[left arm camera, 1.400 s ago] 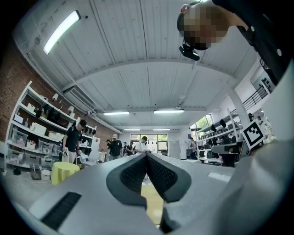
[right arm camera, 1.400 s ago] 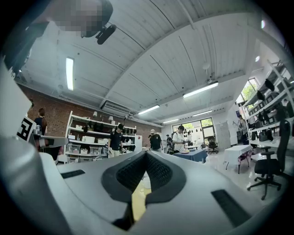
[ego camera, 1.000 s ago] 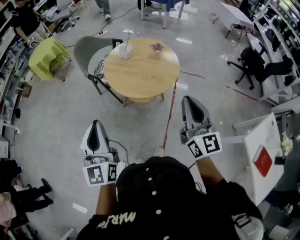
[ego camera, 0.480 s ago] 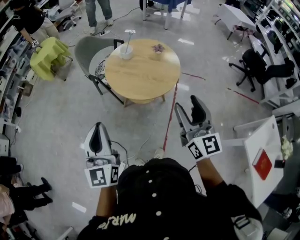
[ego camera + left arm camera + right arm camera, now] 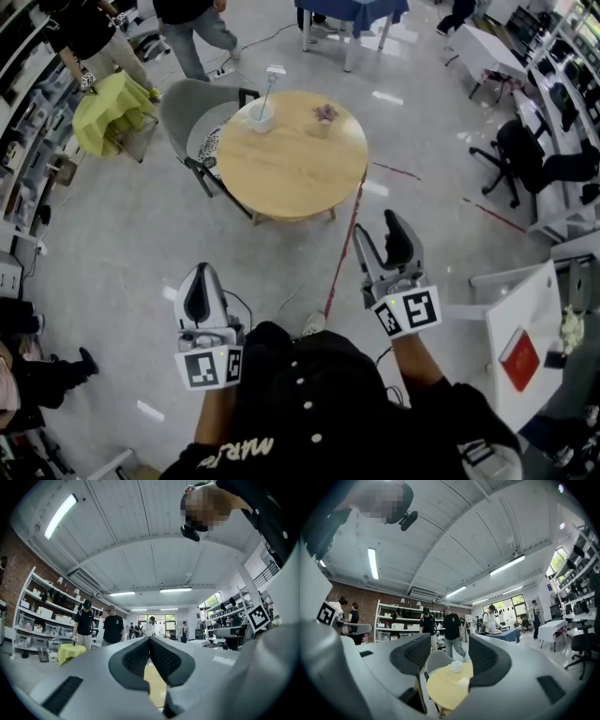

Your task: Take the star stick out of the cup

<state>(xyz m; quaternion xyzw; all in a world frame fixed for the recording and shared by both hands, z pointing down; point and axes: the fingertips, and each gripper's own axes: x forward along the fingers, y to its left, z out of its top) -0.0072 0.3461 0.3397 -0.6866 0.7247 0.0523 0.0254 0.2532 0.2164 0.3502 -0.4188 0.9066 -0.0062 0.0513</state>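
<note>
A white cup [image 5: 261,116] stands near the far left rim of the round wooden table [image 5: 295,164], with the star stick [image 5: 270,86] leaning up out of it. A small purple object [image 5: 325,113] sits to the cup's right. Both grippers hang over the floor well short of the table. My left gripper [image 5: 200,279] is shut, its pads meeting with nothing between them [image 5: 150,641]. My right gripper [image 5: 379,242] has its jaws opening wide and empty [image 5: 449,651]; the cup [image 5: 456,666] and table [image 5: 443,688] show far off between them.
A grey chair [image 5: 187,112] stands at the table's left, and a yellow-green covered seat [image 5: 108,103] further left. People [image 5: 187,19] walk behind. A red line [image 5: 342,253] crosses the floor. A white table [image 5: 520,319] and a black office chair [image 5: 534,159] lie right.
My right gripper's jaws have gone from shut to wide open. The table has come slightly nearer in the head view. The left gripper stays shut.
</note>
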